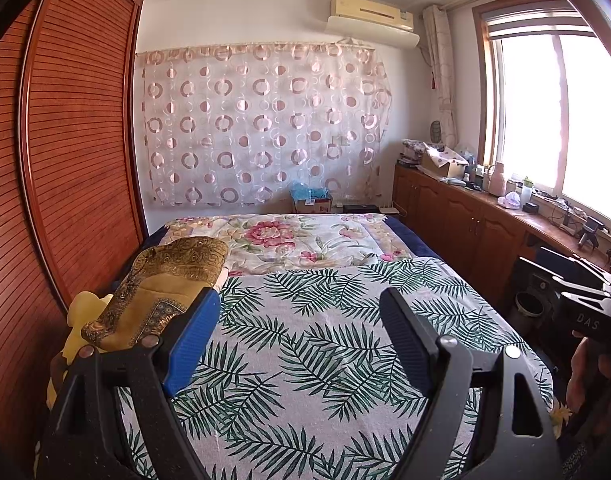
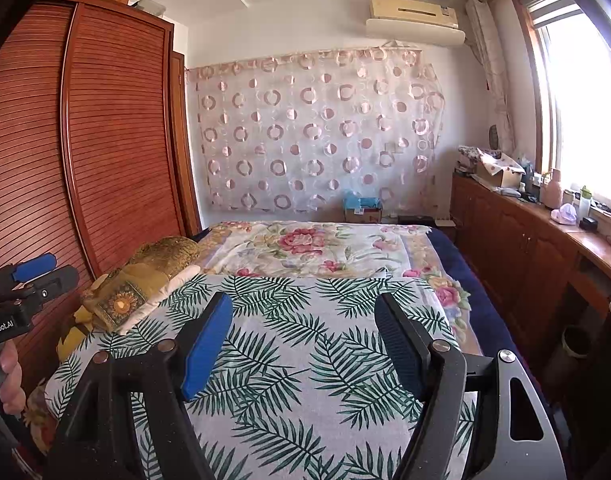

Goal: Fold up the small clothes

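Overall, both grippers were held above the bed (image 1: 345,360), each with its jaws spread wide and nothing between them. At far left in both views stood the slatted wooden wardrobe (image 1: 77,152). Next to it, along the bed's left edge, lay the gold-patterned fabric pile (image 1: 165,280), resting on the palm-leaf sheet (image 1: 325,340); whether it was clothing to be folded could not be told, and no other small garment was identifiable.

The left gripper (image 1: 299,312) pointed over the palm-leaf sheet toward the floral quilt (image 1: 289,240) beyond. The left wrist view alone showed the right gripper's black body at its right margin. The right gripper (image 2: 303,316) pointed the same way. The right wrist view alone showed the left gripper at its left margin, with the person's left hand (image 2: 9,376) around its handle, and a white layer under the gold pile. At far right in both views ran the wooden cabinet (image 1: 465,208) under the window (image 1: 565,112).
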Demonstrator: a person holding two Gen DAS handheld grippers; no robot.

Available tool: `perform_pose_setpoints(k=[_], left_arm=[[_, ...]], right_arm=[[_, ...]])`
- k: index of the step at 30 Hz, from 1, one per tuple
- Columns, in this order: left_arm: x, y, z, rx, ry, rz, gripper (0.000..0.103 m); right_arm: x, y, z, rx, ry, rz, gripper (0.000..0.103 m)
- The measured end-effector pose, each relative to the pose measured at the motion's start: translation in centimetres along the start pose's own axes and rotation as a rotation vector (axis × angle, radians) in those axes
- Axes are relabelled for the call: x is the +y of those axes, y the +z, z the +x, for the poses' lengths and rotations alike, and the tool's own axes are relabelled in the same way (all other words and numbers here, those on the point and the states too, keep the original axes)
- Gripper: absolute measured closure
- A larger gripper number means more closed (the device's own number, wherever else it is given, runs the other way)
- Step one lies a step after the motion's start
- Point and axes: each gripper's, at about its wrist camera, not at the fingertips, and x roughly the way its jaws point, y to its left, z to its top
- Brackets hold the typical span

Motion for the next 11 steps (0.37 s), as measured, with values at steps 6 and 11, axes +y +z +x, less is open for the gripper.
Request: perform_pose_setpoints(k=[6,11], left_arm=[[0.00,0.02,0.05,0.000,0.000,0.000,0.021],[-0.01,-0.02,0.02,0.000,0.001,0.001,0.021]], right_arm=[[0.05,0.05,-0.05,-0.001,-0.001,0.000,0.028],[0.04,0.11,-0.09,-0.002,0.000,0.002,0.028]])
